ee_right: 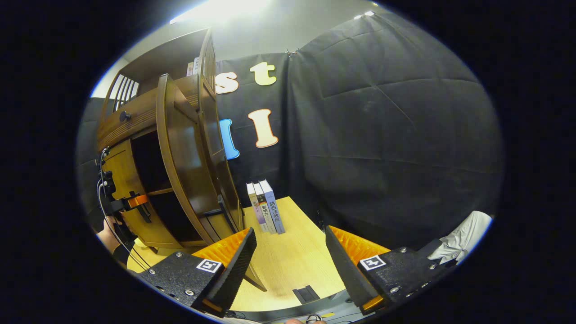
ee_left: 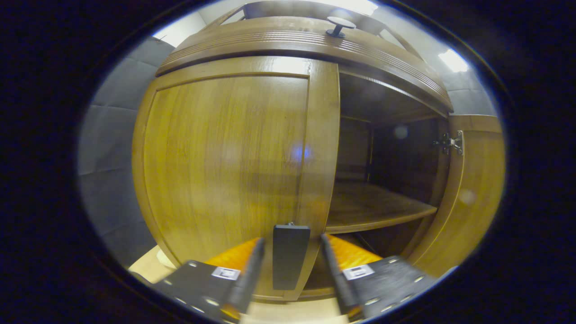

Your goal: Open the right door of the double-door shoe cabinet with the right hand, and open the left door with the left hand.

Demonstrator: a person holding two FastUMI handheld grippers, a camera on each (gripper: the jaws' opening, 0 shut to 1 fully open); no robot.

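While the right door (ee_left: 472,198) already stands swung wide, the left door (ee_left: 225,171) is closed, its upright handle (ee_left: 290,256) running top to bottom straight ahead between the left gripper (ee_left: 290,270) fingers, which are parted and not yet pressing it. Two doors, one handle here. The right gripper (ee_right: 288,261) hangs open, empty, over the table (ee_right: 292,265) near three books (ee_right: 265,207).

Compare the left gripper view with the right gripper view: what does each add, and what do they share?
Left gripper view: the handle between the open left gripper fingers, not yet clamped, and a hinge. Right gripper view: books on the table and the open right gripper. Both: the cabinet with its right door open and left door shut.
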